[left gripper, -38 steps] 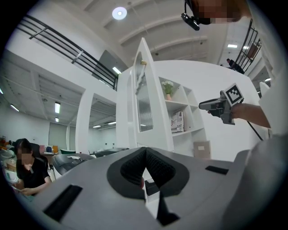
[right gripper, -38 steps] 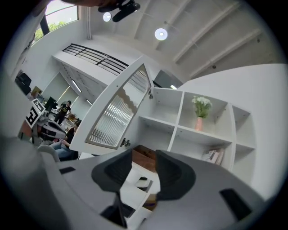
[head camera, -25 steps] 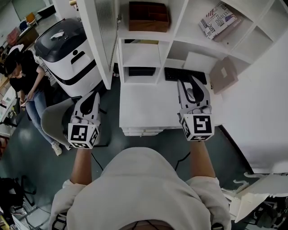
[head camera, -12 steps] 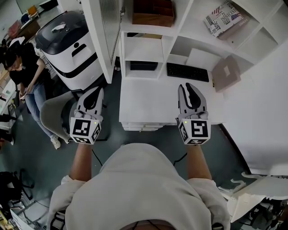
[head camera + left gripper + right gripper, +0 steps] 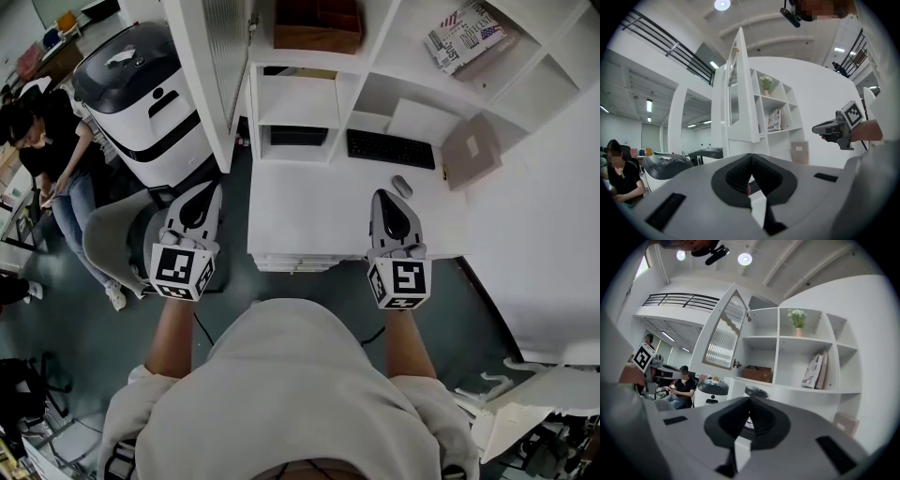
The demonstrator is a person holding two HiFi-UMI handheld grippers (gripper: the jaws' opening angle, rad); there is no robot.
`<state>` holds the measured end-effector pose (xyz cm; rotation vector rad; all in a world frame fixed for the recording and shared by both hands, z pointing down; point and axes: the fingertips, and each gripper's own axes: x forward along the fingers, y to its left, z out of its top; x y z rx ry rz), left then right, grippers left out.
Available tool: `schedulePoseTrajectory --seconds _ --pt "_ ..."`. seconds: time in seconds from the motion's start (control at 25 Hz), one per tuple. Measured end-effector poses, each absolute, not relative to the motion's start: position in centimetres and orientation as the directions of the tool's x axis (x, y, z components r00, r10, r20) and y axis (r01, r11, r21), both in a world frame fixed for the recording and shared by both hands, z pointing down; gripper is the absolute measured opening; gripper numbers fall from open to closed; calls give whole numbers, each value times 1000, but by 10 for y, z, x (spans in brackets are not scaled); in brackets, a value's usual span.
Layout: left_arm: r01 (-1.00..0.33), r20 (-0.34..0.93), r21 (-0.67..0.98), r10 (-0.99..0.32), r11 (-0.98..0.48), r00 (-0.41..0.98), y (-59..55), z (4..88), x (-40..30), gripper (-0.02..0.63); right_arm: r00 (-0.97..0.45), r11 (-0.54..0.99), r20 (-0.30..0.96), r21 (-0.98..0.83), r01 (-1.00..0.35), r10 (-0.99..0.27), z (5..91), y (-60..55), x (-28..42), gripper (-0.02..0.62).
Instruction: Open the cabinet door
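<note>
1. The right gripper [image 5: 388, 197] has just been closing its jaws. They now meet with nothing between them, and it hangs over the table [image 5: 309, 220], just short of the mouse [image 5: 401, 186].
2. The left gripper [image 5: 201, 190] is likewise closed and empty, off the table's left edge.
3. The cabinet door [image 5: 217, 70], with its ribbed glass, stands swung wide from the shelving as it did a second ago, well apart from both grippers. I judge the opening done.
4. The book [image 5: 466, 36] on the shelf shows stars and stripes, but its print is too small to read. The gripper cubes carry only square markers.
</note>
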<state>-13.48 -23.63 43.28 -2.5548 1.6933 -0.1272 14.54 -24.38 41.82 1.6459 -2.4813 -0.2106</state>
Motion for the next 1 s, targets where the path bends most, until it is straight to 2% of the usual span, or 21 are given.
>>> schedulePoseTrajectory --seconds 1.0 --pt "-910 36 -115 -917 -398 397 -235 433 -125 -3 -405 410 65 188 -892 -912 425 -238 147 2"
